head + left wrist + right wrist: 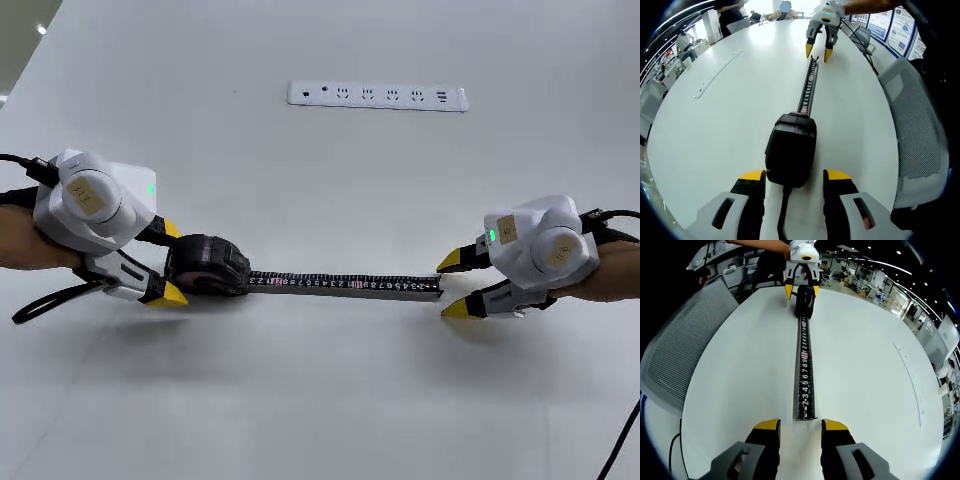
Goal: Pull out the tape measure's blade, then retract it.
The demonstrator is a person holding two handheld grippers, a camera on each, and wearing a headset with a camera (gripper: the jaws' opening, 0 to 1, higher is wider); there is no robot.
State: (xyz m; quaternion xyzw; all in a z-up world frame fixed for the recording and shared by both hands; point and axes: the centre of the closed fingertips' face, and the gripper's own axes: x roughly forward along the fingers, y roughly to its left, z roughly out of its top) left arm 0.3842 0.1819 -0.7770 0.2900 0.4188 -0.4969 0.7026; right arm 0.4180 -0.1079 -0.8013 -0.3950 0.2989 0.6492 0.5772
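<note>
The black tape measure case lies on the white table. My left gripper is open, its yellow fingertips straddling the rear of the case with a small gap on one side. The blade is drawn out flat on the table toward my right gripper. That gripper is open, and the blade's end hook lies just in front of its tips, untouched. The case's black strap trails back between the left fingers.
A white power strip lies farther back on the table. A grey mesh chair stands at the table's near edge. Black cables hang from both grippers. Bare table surrounds the tape.
</note>
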